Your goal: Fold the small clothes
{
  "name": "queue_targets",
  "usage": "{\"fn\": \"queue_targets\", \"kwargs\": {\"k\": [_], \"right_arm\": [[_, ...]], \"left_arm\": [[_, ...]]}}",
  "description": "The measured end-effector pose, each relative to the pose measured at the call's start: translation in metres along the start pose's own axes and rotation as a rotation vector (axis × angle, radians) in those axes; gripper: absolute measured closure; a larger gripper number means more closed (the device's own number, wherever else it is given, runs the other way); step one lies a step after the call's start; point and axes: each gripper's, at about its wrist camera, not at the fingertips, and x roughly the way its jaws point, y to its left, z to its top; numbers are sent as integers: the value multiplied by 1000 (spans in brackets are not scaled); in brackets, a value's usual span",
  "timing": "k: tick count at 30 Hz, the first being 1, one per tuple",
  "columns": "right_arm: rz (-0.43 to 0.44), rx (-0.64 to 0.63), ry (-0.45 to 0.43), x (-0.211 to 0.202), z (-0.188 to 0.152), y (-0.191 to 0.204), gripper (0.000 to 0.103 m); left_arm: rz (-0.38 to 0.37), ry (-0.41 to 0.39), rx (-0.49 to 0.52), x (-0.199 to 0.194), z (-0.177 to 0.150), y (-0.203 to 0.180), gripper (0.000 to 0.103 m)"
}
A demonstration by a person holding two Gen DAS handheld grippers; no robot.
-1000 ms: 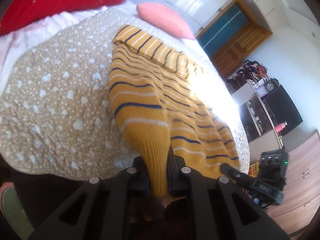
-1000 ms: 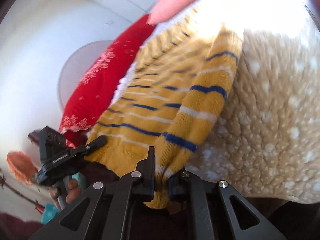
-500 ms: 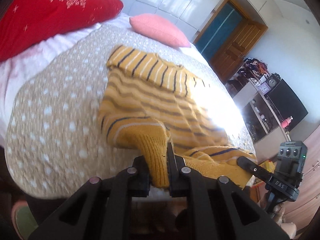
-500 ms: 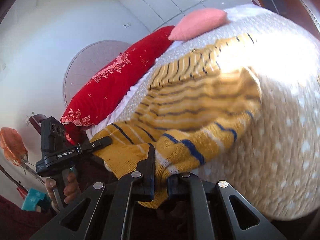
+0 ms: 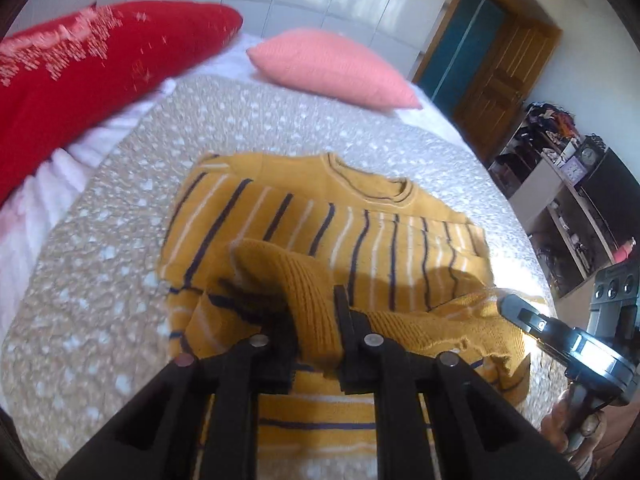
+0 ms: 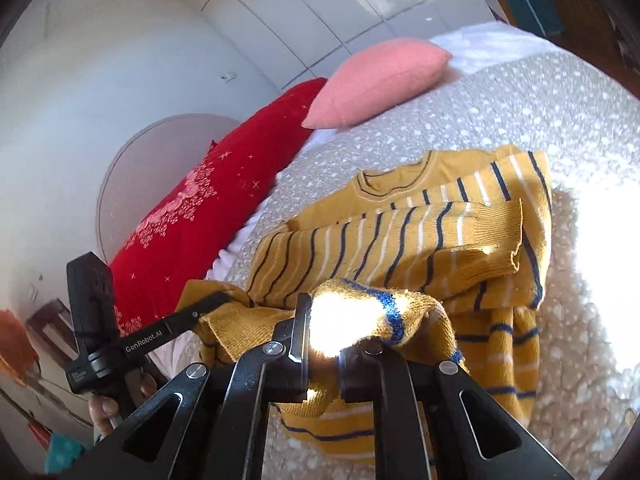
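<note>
Currently: hem fold of the sweater (image 5: pixel 320 224) in progress on the bed (image 5: pixel 100 248).
Left gripper (image 5: pixel 316 332) and right gripper (image 6: pixel 324 340) each have jaws pinching the lower hem, lifted ahead of the jaws toward the collar. Sleeves appear already folded across the chest; judged remaining: lay the hem down, release, smooth.

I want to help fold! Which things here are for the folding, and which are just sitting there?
For the folding:
- yellow striped sweater, lying on the dotted bedspread
- left gripper, fingers shut on its hem
- right gripper, fingers shut on its hem

Just sitting there:
- red pillow
- pink pillow
- shelves by the door
</note>
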Motion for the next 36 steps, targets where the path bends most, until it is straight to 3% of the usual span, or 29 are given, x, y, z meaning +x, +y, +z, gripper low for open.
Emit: {"fn": "queue_targets", "kwargs": {"k": [2,3,5,6,9,12,14,17,22,23,26,27,28,29,31,34,35,36], "right_arm": [[49,97,5,12,15,-24,79],[69,148,-3,17,23,-35,72],[91,251,-39,24,36,-59,41],[84,296,-68,25,41,-69,33],[73,432,-151,24,55,-99,24],[15,505,-182,23,63,-117,22],[-8,442,-168,16,66,-109,21],[-84,204,-91,5,61,-72,21],[-246,-166,45,-5,11,-20,21],[-292,-224,60,-6,-1,-14,21],[-443,-332,99,-3,-37,-10,21],[-466,-351,117,-3,-46,-12,22],[-466,-364,151,-3,-53,-15,44],[-466,-361,180,-6,-56,-21,84],[-475,-343,153,-16,-51,-29,85],[-555,-314,86,-29,-36,-46,85],[-585,-296,71,-32,-32,-52,72],[-595,-268,57,-37,-29,-57,53]], "left_arm": [[-31,34,-52,18,14,11,81],[-55,47,-79,25,22,16,72],[-88,67,-169,41,37,30,63],[-87,63,-204,46,43,37,60],[-82,44,-286,57,63,60,55],[-48,46,-319,60,74,75,53],[-57,39,-256,49,74,73,51],[-21,27,-123,31,64,63,39],[41,75,114,14,19,51,22],[88,72,168,12,5,50,20],[201,109,299,18,-28,47,22],[229,120,325,20,-34,47,39],[250,129,349,22,-38,47,68],[257,139,367,21,-37,48,77],[307,108,358,16,-27,53,85],[379,64,337,5,-11,66,82],[395,61,328,3,-8,74,80],[402,61,322,1,-9,78,71]]}}
